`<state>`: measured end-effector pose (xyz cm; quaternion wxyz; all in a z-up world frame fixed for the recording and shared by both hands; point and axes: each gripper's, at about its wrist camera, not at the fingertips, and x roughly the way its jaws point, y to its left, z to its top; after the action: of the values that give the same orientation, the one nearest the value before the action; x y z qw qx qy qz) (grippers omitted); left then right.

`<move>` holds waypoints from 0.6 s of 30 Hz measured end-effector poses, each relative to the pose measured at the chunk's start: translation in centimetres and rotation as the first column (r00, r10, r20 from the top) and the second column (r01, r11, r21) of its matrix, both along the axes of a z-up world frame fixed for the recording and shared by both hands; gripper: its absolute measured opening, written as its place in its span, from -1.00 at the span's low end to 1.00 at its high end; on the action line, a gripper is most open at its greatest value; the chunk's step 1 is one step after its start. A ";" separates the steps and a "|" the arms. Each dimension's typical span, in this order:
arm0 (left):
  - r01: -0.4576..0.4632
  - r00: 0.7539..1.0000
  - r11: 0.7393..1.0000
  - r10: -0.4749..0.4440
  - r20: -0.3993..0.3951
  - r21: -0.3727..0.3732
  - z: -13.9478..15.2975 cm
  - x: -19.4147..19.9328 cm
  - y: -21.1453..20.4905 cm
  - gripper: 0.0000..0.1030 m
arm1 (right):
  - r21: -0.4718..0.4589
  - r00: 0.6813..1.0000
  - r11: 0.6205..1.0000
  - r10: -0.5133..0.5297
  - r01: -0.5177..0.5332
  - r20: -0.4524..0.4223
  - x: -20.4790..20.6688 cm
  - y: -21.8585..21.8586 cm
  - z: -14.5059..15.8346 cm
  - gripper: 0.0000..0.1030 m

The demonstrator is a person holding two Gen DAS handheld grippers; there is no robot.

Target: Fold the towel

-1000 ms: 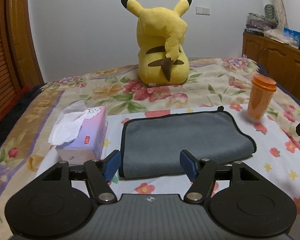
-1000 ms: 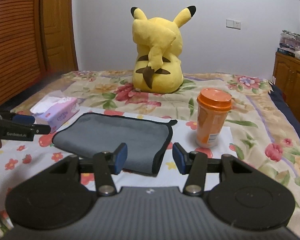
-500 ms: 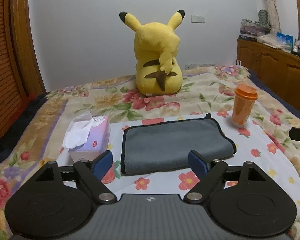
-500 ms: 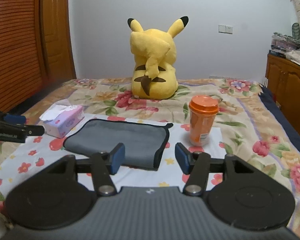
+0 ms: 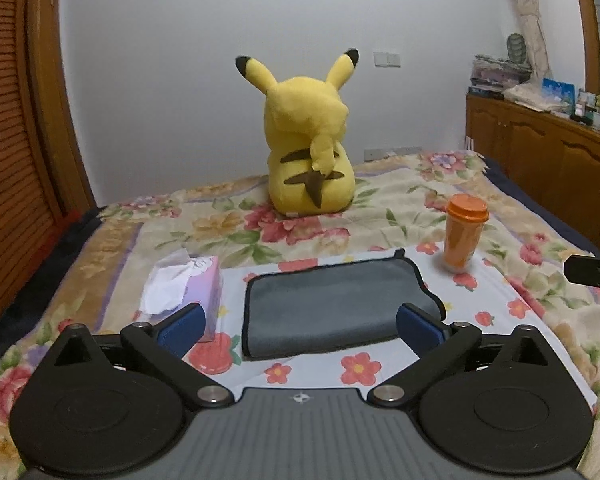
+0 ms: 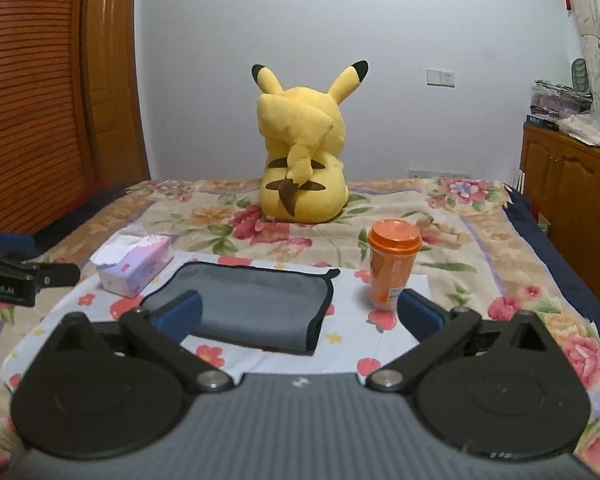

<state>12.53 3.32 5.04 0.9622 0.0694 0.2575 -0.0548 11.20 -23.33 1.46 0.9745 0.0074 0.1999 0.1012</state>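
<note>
Grey microfibre with a dark bound edge, the towel (image 5: 332,308) lies folded into a flat rectangle on a white flower-printed sheet (image 5: 384,364) spread over the floral blanket (image 5: 228,224) of the bed; it touches neither pair of tongs. The left tongs (image 5: 300,326) are spread wide and hold nothing; seen along them, the towel lies just ahead, between the two blue pads (image 5: 182,326), its near edge beyond their tips. The right tongs (image 6: 300,314) are likewise spread and empty; from that side the towel (image 6: 252,304) sits ahead and a little left of centre, its left near corner hidden behind the left blue pad (image 6: 180,314), its right edge well inside the right pad. A tissue box (image 5: 188,292) stands just left of the towel, a loose tissue bunched from its top; an orange lidded cup (image 5: 462,236) stands upright near the towel's far right corner, apart from it. A yellow plush toy (image 5: 310,148) sits farther back on the bed, its back to the cameras; a wooden cabinet (image 5: 548,160) runs along the right wall. Each wrist view catches the tip of the other tongs at its edge, beside the sheet.
</note>
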 end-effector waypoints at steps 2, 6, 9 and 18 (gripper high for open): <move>-0.012 1.000 1.000 0.012 0.006 0.002 0.5 -0.7 -0.2 1.00 | -0.001 1.000 1.000 0.004 -0.004 0.004 -0.4 0.1 0.6 1.00; -0.035 0.999 0.999 0.036 0.018 -0.018 1.6 -2.2 -0.5 1.00 | -0.001 1.000 1.000 0.003 -0.003 0.020 -1.6 0.3 1.7 1.00; -0.025 0.999 0.999 0.026 0.020 -0.048 2.3 -3.7 -0.8 1.00 | 0.010 0.999 1.000 -0.001 0.001 0.034 -2.6 0.3 2.5 1.00; -0.004 0.999 0.999 0.006 0.042 -0.034 2.8 -8.2 -1.6 1.00 | 0.034 0.998 0.999 -0.009 0.007 0.061 -5.9 0.3 2.9 1.00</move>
<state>4.28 1.74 7.83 0.9686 0.0534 0.2365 -0.0553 5.28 -23.03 4.34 0.9804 0.0218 0.1682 0.1007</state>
